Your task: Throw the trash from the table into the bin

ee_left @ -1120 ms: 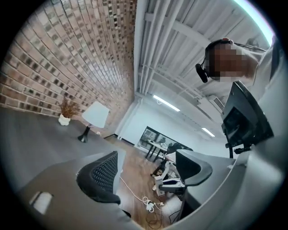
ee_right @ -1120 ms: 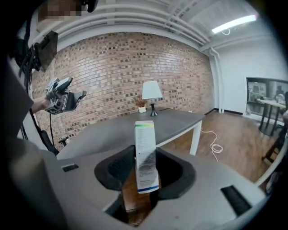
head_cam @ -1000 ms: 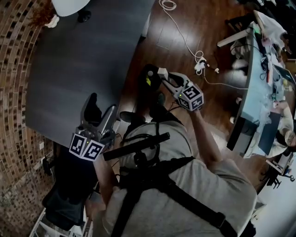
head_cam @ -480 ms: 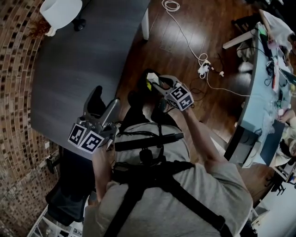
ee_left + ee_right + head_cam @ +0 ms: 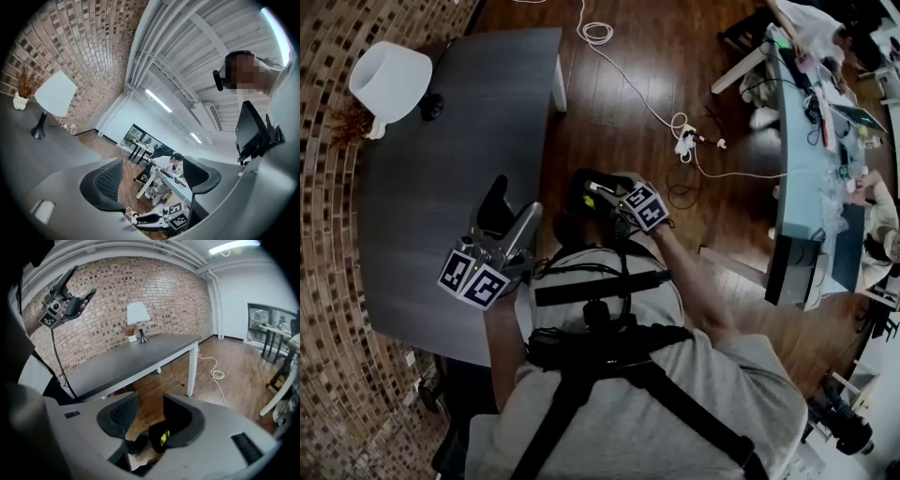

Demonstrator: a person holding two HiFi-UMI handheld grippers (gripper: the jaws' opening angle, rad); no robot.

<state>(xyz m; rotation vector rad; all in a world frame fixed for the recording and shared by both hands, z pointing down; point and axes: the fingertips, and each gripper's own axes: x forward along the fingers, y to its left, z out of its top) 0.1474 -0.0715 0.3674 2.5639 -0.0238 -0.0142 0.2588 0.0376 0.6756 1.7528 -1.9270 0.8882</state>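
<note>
A small black piece of trash with a yellow mark (image 5: 158, 439) sits low between the jaws of my right gripper (image 5: 147, 416), against the right-hand pad. The other pad stands apart from it, and these jaws have just been opening. From the head view the right gripper (image 5: 592, 190) hangs over the wood floor beside the grey table (image 5: 441, 187), with the black trash (image 5: 581, 183) at its tips. A dark shape (image 5: 567, 228) lies below; I cannot tell if it is the bin. My left gripper (image 5: 511, 204) is held level over the table, open and empty (image 5: 150, 178).
A white lamp (image 5: 391, 80) and a small vase of dried plants (image 5: 347, 122) stand at the table's far end by the brick wall. A white cable (image 5: 656, 112) trails over the floor. A light blue desk (image 5: 802, 169) with a seated person is at the right.
The left gripper has moved from the table's edge to over its top. The right gripper has sunk lower with the black trash, closer to the person's body.
</note>
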